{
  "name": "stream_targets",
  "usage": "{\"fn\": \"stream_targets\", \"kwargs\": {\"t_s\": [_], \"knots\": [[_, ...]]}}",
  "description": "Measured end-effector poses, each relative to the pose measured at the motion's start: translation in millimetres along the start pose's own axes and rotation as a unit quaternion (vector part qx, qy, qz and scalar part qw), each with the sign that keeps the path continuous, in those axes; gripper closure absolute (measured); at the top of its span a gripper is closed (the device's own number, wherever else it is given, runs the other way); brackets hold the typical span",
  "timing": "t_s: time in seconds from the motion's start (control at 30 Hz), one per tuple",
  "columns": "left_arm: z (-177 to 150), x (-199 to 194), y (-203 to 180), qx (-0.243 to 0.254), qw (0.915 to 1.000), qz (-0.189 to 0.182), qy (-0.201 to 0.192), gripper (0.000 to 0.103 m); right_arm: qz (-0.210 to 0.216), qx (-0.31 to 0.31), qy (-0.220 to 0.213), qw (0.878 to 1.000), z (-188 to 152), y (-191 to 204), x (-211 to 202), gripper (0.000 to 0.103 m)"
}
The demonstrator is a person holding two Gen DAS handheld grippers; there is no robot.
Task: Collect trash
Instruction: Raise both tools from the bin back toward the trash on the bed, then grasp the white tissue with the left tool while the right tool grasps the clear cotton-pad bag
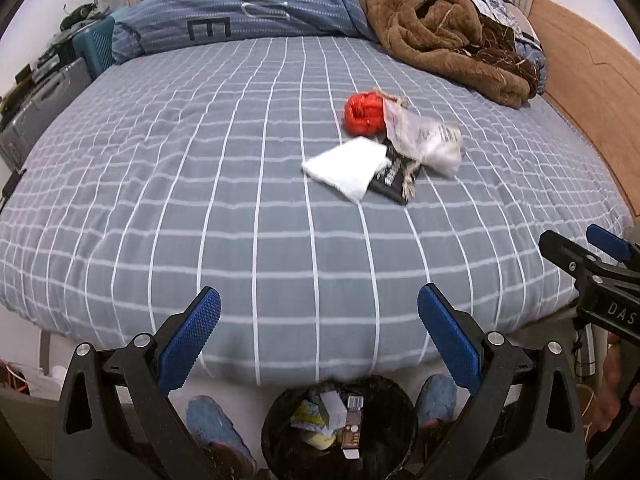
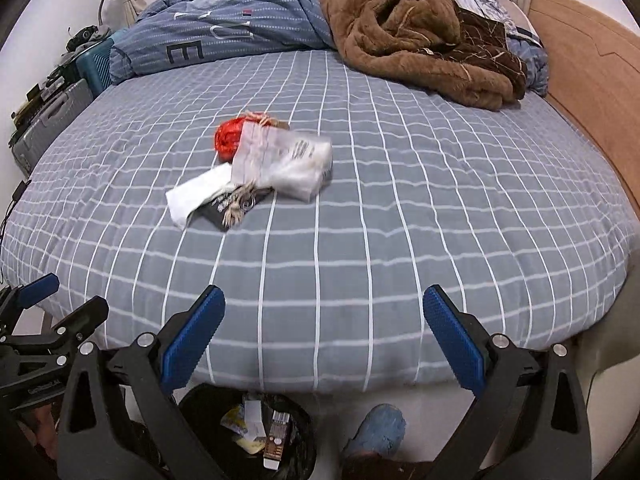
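Grey checked bedsheet (image 1: pixel 200 184) fills most of what I see, and the trash sits in one small heap on it, well ahead of both my tongs. That heap is a crumpled red wrapper (image 1: pixel 362 114) at the far end, a clear plastic bag (image 1: pixel 426 142) with print on it lying against the wrapper, a white tissue (image 1: pixel 346 166) on the near left, and a black packet (image 1: pixel 394 180) half under the tissue and the bag, with some frayed string on top of it. My left gripper (image 1: pixel 318 336) hangs over the near edge of the bed with its blue pads wide apart and nothing between them. My right gripper (image 2: pixel 324 334) is the same, spread open and empty, just beside the left one. Below the mattress edge, on the floor between my slippers (image 1: pixel 218 430), stands a black bin (image 1: pixel 340 428) with paper scraps and a small carton already in it. At the far end of the bed lie a brown fleece blanket (image 1: pixel 444 28) and a bunched blue duvet (image 1: pixel 240 8). A wooden headboard (image 1: pixel 592 92) runs along the right side, and grey cases (image 1: pixel 44 108) are stacked at the left
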State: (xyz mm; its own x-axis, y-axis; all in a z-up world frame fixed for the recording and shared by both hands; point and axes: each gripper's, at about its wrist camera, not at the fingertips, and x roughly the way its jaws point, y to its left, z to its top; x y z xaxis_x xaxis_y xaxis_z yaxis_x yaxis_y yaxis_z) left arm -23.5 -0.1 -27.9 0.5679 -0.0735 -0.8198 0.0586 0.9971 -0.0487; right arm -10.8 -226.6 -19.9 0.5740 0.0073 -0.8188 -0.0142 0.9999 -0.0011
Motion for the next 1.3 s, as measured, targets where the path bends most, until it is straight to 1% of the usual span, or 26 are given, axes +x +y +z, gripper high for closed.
{"fn": "stream_targets", "kwargs": {"t_s": [0.3, 0.67, 0.87, 0.93, 0.97, 1.0, 1.03, 1.07, 1.13, 1.17, 1.2, 1.23, 1.27, 1.3], "knots": [[42, 32, 4, -0.011, 0.9999, -0.01, 0.002, 0.006, 0.005, 0.011, 0.002, 1.0, 43, -2, 40, 0.008], [89, 105, -2, -0.007, 0.999, -0.03, 0.034, 0.007, 0.013, 0.021, 0.016, 1.0, 97, 2, 102, 0.008], [103, 138, -5, -0.006, 0.9978, -0.041, 0.052, 0.007, 0.015, 0.026, 0.034, 0.999, 109, 4, 137, 0.008], [107, 146, -6, -0.005, 0.9976, -0.042, 0.055, 0.009, 0.018, 0.027, 0.039, 0.999, 111, 5, 146, 0.011], [108, 149, -7, -0.005, 0.9973, -0.044, 0.058, 0.012, 0.02, 0.027, 0.044, 0.998, 111, 6, 151, 0.014], [109, 154, -8, -0.001, 0.9968, -0.047, 0.064, 0.018, 0.021, 0.027, 0.046, 0.998, 111, 7, 155, 0.015], [110, 158, -10, 0.003, 0.9964, -0.048, 0.069, 0.024, 0.023, 0.027, 0.05, 0.998, 111, 8, 158, 0.02], [110, 161, -12, 0.009, 0.9961, -0.05, 0.072, 0.027, 0.027, 0.026, 0.056, 0.998, 110, 10, 164, 0.022], [110, 162, -15, 0.017, 0.9964, -0.047, 0.069, 0.042, 0.033, 0.025, 0.061, 0.997, 110, 12, 168, 0.029], [111, 163, -17, 0.018, 0.9964, -0.046, 0.069, 0.048, 0.036, 0.023, 0.062, 0.997, 110, 15, 171, 0.035], [112, 164, -17, 0.018, 0.9963, -0.046, 0.071, 0.062, 0.038, 0.022, 0.065, 0.997, 110, 17, 172, 0.038], [113, 166, -18, 0.019, 0.9959, -0.046, 0.075, 0.073, 0.037, 0.02, 0.066, 0.997, 110, 19, 174, 0.043], [113, 167, -18, 0.018, 0.9956, -0.049, 0.079, 0.077, 0.037, 0.019, 0.067, 0.997, 110, 20, 175, 0.047], [112, 167, -18, 0.018, 0.9953, -0.051, 0.08, 0.089, 0.036, 0.017, 0.068, 0.997, 110, 21, 176, 0.05]]}}
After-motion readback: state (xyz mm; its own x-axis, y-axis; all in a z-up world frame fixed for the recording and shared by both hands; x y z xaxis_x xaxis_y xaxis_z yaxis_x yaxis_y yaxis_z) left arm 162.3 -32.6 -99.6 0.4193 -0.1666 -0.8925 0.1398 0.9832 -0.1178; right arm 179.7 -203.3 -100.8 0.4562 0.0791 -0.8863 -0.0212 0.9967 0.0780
